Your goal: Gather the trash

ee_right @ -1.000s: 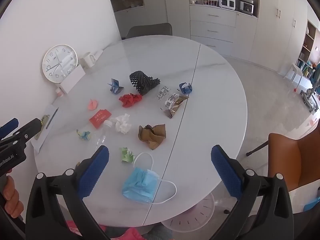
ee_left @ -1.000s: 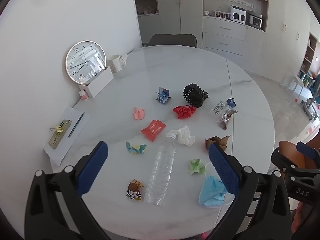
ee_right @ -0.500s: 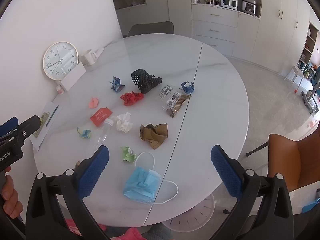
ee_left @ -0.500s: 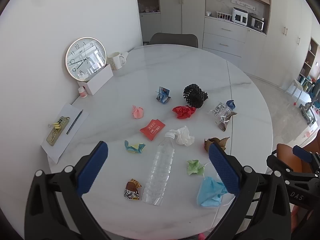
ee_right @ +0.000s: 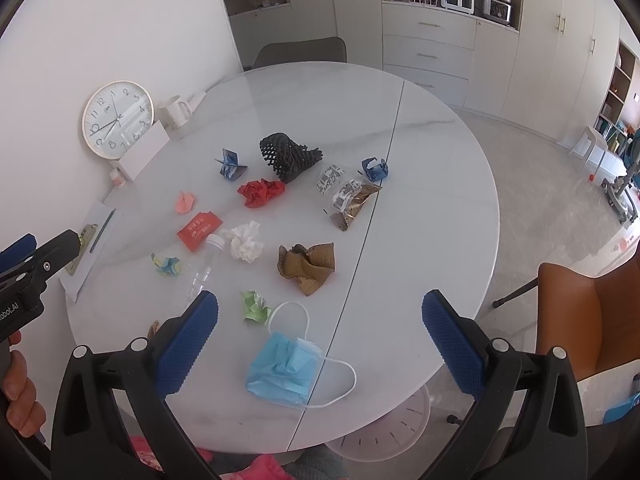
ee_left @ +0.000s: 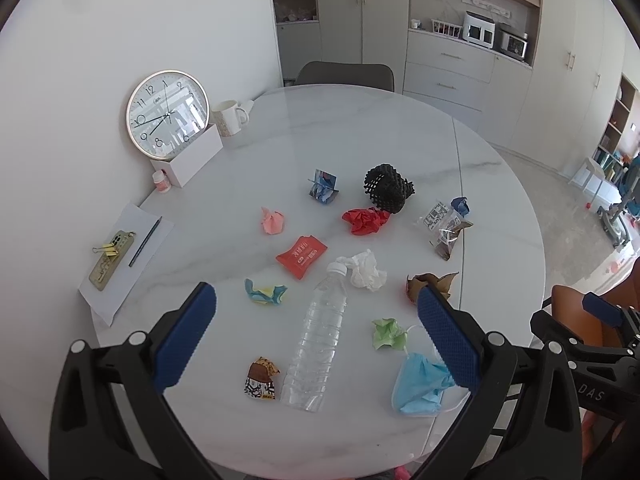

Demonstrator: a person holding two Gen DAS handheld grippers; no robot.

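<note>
Trash lies scattered on a round white marble table [ee_left: 360, 128]. An empty clear plastic bottle [ee_left: 316, 344] lies near the front, with a blue face mask [ee_right: 286, 370] to its right, also in the left wrist view [ee_left: 418, 384]. Around them are a green paper wad [ee_right: 255, 306], a brown crumpled paper [ee_right: 308, 266], a white tissue [ee_right: 245, 242], a red packet [ee_left: 302, 256], a red wad [ee_left: 366, 220], a black foam net [ee_left: 387, 187] and a snack wrapper [ee_left: 261, 378]. My left gripper [ee_left: 316, 340] and right gripper [ee_right: 320, 344] are both open and empty above the near edge.
A wall clock [ee_left: 167, 114] leans on a white box [ee_left: 188, 160] at the left, next to a mug [ee_left: 229, 117]. A paper sheet with a pen and clip [ee_left: 124, 256] lies at the left edge. An orange chair [ee_right: 580, 320] stands at the right.
Both grippers have drawn back and risen slightly, so the table looks a little smaller and farther. Nothing on the table has moved.
</note>
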